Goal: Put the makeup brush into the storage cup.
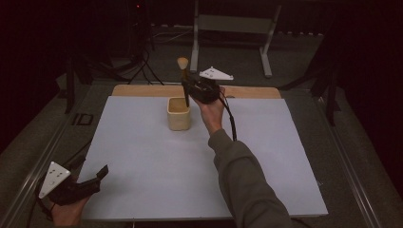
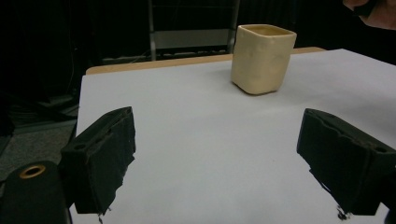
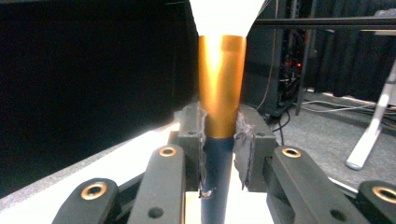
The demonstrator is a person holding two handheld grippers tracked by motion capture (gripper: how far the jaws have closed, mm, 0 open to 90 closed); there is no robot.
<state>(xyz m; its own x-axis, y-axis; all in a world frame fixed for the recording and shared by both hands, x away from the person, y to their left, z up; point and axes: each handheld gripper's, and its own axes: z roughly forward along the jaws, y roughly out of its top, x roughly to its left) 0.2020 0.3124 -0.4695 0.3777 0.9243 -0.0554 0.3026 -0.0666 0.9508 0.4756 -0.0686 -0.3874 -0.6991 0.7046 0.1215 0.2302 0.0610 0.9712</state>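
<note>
High view shows your right claw (image 1: pixel 187 90) clamped on the dark handle of a makeup brush (image 1: pixel 183 71), held upright with bristles up and its lower end dipping into the cream cup (image 1: pixel 178 114) near the tabletop's (image 1: pixel 142 161) far edge, ready to stand there. Your left claw (image 1: pixel 92 178) rests apart at the near left corner, out of the way.

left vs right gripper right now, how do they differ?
The left gripper is open and empty; the right gripper is shut on a brush. The left sits low at the table's near corner; the right is raised over the cup. Both have black jaws and are hand-held.
</note>
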